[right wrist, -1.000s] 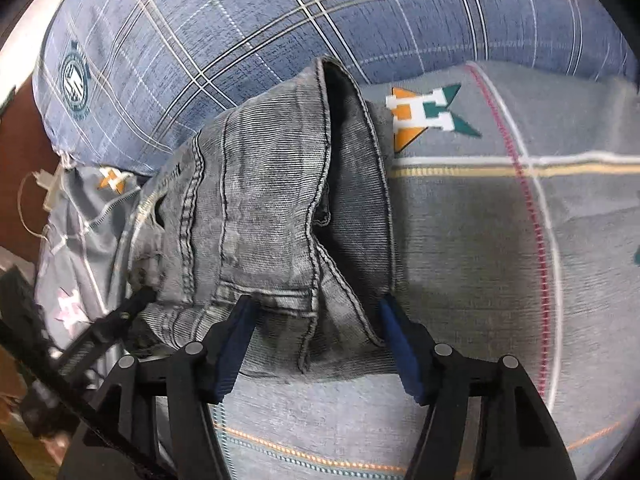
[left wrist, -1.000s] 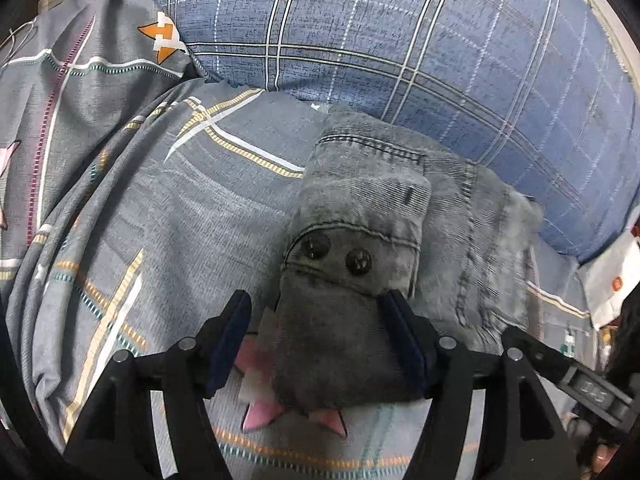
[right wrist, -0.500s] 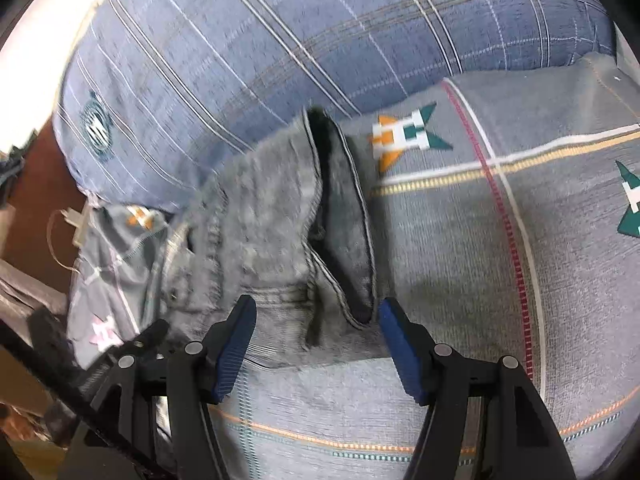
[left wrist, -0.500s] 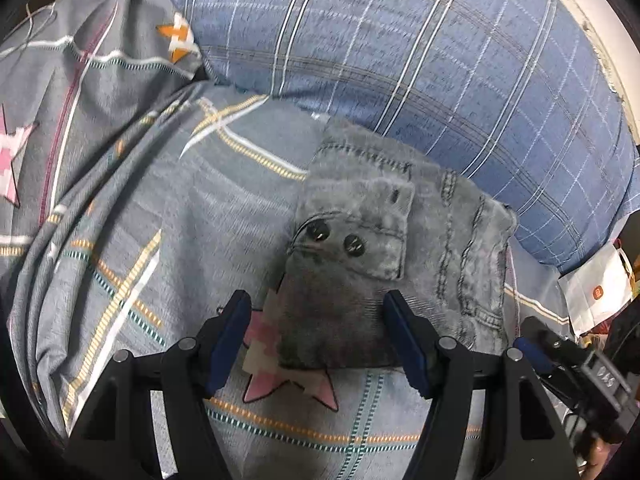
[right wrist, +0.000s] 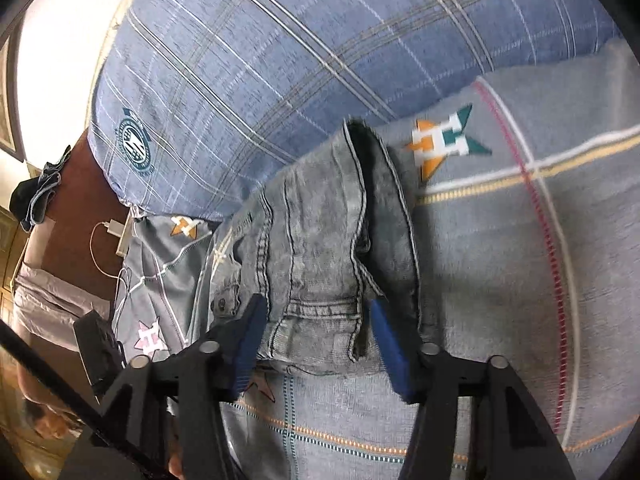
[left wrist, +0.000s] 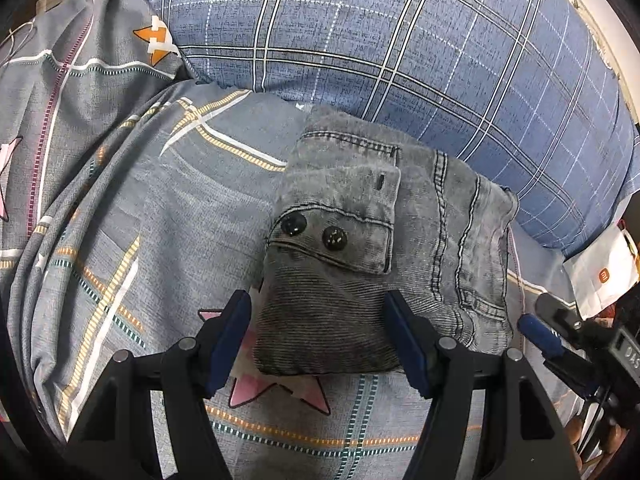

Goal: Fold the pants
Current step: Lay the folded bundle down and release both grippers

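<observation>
Lying folded into a compact bundle, the grey denim pants (left wrist: 368, 264) sit on a bed, on a grey bedsheet (left wrist: 132, 216) printed with yellow, teal and white lines and pink star shapes. Left wrist view, left to right: rumpled sheet folds (left wrist: 60, 128) at far left, an orange-and-white star print (left wrist: 157, 40) near the top, then the pants with two dark buttons (left wrist: 314, 231) on a flap facing up. Behind them a big blue plaid pillow (left wrist: 420, 48) fills the top; the pants' far edge touches or nearly touches it. At far right a white bag with an orange logo (left wrist: 600, 276) and the other gripper's blue tip (left wrist: 540, 334).

Left gripper (left wrist: 318, 340): jaws spread wide, blue pads either side of the bundle's near edge, nothing pinched; contact with the cloth unclear.

Right wrist view, left to right: bright white wall (right wrist: 52, 52), dark cloth (right wrist: 36, 192) on a brown surface (right wrist: 80, 220), a white charger and cable (right wrist: 114, 232), blurry floor area below. Then the pillow's round teal emblem (right wrist: 136, 146), the pants (right wrist: 316, 248) seen from the side with seams and an open dark fold, and an orange-teal-white star print (right wrist: 444, 142) on the sheet beside a red dotted line (right wrist: 554, 264).

Right gripper (right wrist: 316, 344): jaws wide apart, pads flanking the pants' near edge, gripping nothing.
</observation>
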